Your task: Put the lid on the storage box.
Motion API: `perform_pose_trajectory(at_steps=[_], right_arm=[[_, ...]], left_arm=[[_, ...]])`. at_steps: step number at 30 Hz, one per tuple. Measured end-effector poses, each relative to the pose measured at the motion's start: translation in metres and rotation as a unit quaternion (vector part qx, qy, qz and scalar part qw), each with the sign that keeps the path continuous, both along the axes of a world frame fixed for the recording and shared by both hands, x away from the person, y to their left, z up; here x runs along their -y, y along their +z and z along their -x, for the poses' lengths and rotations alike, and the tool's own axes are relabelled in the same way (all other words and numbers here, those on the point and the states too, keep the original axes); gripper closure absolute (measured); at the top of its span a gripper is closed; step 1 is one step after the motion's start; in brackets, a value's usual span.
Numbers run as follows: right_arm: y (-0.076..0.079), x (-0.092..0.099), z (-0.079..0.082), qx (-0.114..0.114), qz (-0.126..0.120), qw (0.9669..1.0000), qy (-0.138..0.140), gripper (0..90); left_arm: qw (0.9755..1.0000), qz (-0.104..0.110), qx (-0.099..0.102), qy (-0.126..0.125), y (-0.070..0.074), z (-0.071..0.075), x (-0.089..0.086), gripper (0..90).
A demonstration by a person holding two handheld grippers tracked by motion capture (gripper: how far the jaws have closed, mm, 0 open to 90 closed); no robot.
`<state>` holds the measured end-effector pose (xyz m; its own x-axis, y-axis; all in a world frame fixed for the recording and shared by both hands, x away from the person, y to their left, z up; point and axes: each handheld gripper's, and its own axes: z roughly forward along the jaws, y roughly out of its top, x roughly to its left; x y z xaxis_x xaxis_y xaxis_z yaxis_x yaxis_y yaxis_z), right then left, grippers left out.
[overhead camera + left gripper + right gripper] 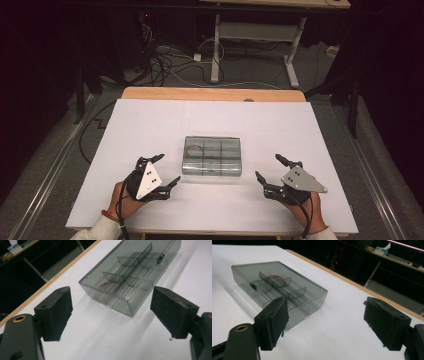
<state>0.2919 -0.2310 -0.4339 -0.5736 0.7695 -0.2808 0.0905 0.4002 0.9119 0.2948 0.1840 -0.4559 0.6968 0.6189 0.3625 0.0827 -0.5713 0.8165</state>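
Looking down from the high view, I have one clear smoky plastic box [212, 155] sitting mid-tabletop [150, 120], lid shut, between my two claws and apart from both. Box is rectangular, transparent grey, with thin curved and straight dividers inside; I can't get a firm compartment count through the lid glare. One thin red wire loop [194, 148] lies in a far-left compartment in the high view; in the left gripper view the red wire [106, 287] is smeared by the plastic and its shape is hard to read. A small dark latch or clip [160, 258] sits on the box's near long side, detail too small to tell. Left claw [169, 169] is wide open, holding nothing, near the box's left front corner; its two black foam-like pads [58, 311] look rough and squared, with the box framed in the gap between them. Right claw [268, 168] is also wide open and empty, just off the right front corner; in its own view the left pad [277, 320] overlaps the box's near corner, so that corner is hidden. Tabletop is a matte white sheet over a wood edge [210, 93]. Both hands are cut off at the bottom edge; grey triangular plate [149, 180] tops each claw. Background floor cables [165, 62] are dim, hard to make out.
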Motion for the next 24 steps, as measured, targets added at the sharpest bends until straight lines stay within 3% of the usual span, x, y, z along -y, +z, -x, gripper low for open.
perform_pose_trajectory(at_steps=[9,16,24], right_arm=[[-0.011,0.017,0.008,-0.013,-0.005,0.9999,-0.007,19.8],[-0.023,0.024,0.017,-0.022,0.016,0.9996,-0.012,19.8],[-0.030,0.034,0.026,-0.033,0.018,0.9991,-0.017,19.6]], left_arm=[[0.9998,-0.002,-0.020,0.008,-0.011,0.007,-0.014,17.2],[0.9990,-0.001,-0.041,0.018,-0.017,0.014,-0.028,17.2],[0.9978,-0.002,-0.061,0.026,-0.023,0.023,-0.042,17.2]])
